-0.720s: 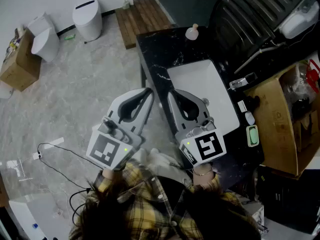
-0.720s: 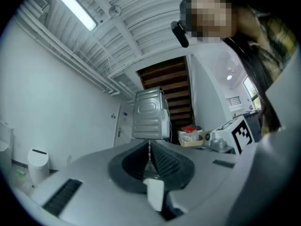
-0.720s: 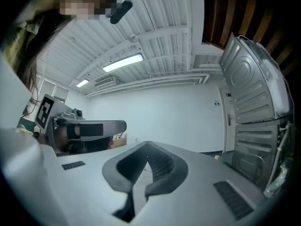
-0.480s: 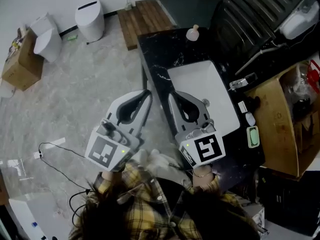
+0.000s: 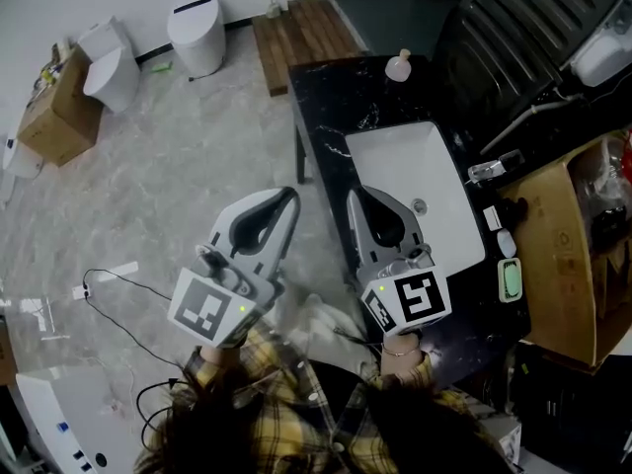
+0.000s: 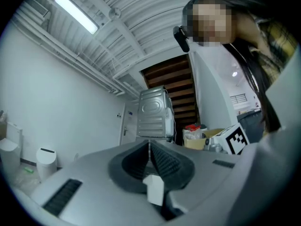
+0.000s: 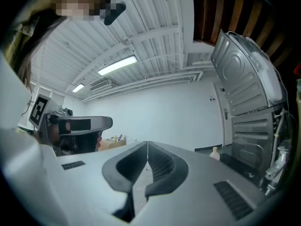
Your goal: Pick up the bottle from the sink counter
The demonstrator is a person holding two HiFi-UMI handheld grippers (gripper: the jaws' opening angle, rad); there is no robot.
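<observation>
Left gripper (image 5: pixel 292 195) and right gripper (image 5: pixel 353 195): jaws closed together, nothing held. The bottle (image 5: pixel 398 65) stands at the sink counter's (image 5: pixel 331 97) far end, well apart from both.

**Flat, cool indoor light; fisheye warp in the gripper views**

Bright and even in the head view, with faint, soft shadows and a mild sheen on the pale floor (image 5: pixel 148 166). Lit in both gripper views by ceiling tubes (image 6: pixel 76 12), blown out to white. Heavily bowed at the rims, black in the corners. Slightly soft on the nearest shells of the left gripper (image 6: pixel 149 144) and right gripper (image 7: pixel 147 147).
</observation>
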